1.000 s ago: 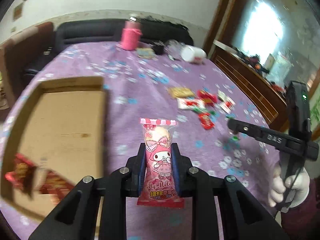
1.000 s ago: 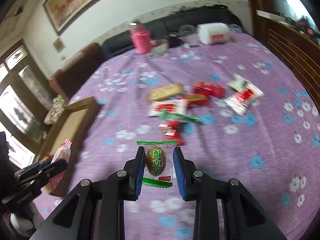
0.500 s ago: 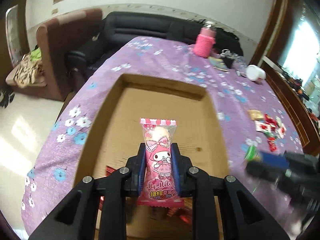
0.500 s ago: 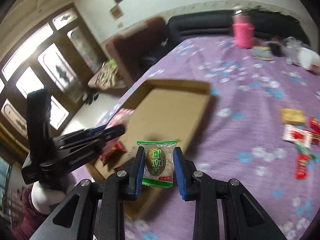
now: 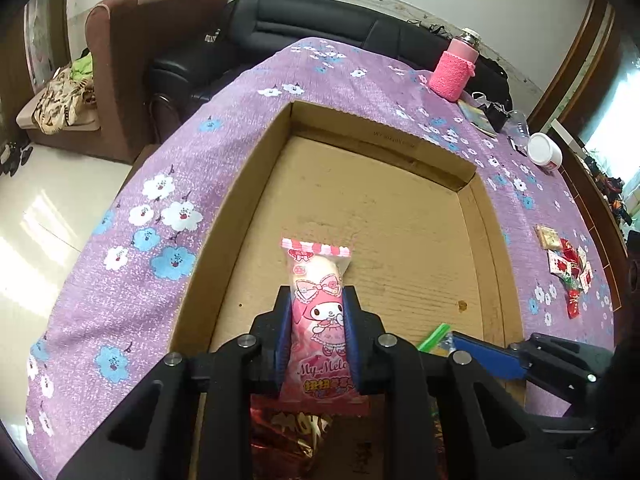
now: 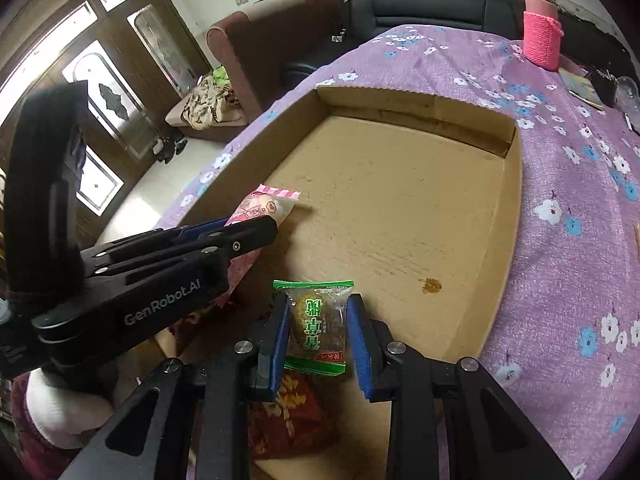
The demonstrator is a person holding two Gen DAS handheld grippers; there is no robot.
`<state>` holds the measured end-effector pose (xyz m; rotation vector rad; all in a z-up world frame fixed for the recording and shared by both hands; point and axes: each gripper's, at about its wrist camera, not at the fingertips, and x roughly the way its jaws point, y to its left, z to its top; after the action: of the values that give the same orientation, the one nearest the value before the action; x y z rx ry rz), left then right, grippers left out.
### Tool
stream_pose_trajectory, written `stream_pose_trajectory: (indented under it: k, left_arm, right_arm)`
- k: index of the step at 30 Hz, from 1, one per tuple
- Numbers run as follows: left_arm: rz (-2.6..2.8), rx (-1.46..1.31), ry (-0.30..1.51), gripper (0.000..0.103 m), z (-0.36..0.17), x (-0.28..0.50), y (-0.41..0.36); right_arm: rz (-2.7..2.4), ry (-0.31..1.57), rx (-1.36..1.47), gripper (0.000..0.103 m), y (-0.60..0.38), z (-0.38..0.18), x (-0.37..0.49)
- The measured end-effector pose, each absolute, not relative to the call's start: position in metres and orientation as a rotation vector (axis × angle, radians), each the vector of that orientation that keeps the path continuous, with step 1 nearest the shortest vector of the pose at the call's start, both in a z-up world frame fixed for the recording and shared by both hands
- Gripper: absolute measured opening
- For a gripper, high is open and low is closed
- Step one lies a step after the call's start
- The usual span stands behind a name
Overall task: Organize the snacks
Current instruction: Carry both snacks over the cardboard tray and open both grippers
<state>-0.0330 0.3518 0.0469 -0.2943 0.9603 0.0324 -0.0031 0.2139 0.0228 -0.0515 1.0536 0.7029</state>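
This is a lived-in home, a sitting or dining room. A table under a purple flowered cloth serves as the landmark. Beyond its far edge stands a black leather sofa, with a brown armchair to the left of that. Past the table's left side, clothes lie heaped on a low seat before dark wooden glazed doors. A pink knit-covered bottle stands at the table's far end.

One cardboard box. Two gripped snacks: one pink packet and one green packet. One red packet inside the box at 6 o'clock. One pink bottle at 1 o'clock.
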Motion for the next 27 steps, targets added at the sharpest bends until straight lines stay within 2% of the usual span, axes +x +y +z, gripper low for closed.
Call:
stream_pose_trajectory:
  k: [4,5,8,11,13,17,22,27]
  left_arm:
    - [0.037,-0.309,0.959,0.028,0.046,-0.033,0.354]
    - [0.039,-0.317,0.956,0.034,0.047,-0.034,0.355]
    - [0.029,-0.34,0.949,0.04,0.05,-0.035,0.357]
    - [0.043,-0.341,0.931,0.051,0.057,-0.038,0.356]
    - [0.043,-0.351,0.912,0.053,0.064,-0.043,0.356]
    - [0.056,-0.375,0.875,0.062,0.08,-0.052,0.358]
    - [0.046,-0.421,0.824,0.065,0.107,-0.074,0.35]
    - [-0.044,-0.431,0.735,0.079,0.136,-0.1,0.32]
  right_arm:
    - [0.702,1.051,-0.068,0.033,0.217,0.021,-0.004]
    - [0.701,1.047,-0.072,0.033,0.217,0.021,-0.005]
    - [0.702,1.035,-0.071,0.033,0.219,0.023,-0.006]
    - [0.697,1.016,-0.065,0.033,0.216,0.031,-0.011]
    - [0.7,1.001,-0.063,0.034,0.213,0.037,-0.014]
    - [0.703,0.969,-0.045,0.034,0.203,0.048,-0.021]
    - [0.708,0.933,-0.014,0.035,0.182,0.06,-0.032]
    - [0.66,0.893,0.033,0.035,0.146,0.073,-0.042]
